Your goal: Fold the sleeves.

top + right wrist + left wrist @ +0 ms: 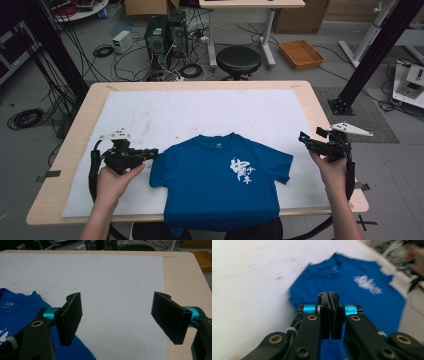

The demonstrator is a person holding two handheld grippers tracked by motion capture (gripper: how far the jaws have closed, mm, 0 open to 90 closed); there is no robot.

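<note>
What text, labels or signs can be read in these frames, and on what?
Shirt, chest: white brush-style print, too small and blurred to read.
Shirt, inside collar: small white label mark, too small to read.
Nothing else legible.

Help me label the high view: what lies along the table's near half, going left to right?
Left gripper, shut → blue T-shirt → white print on its chest → right gripper.
</note>
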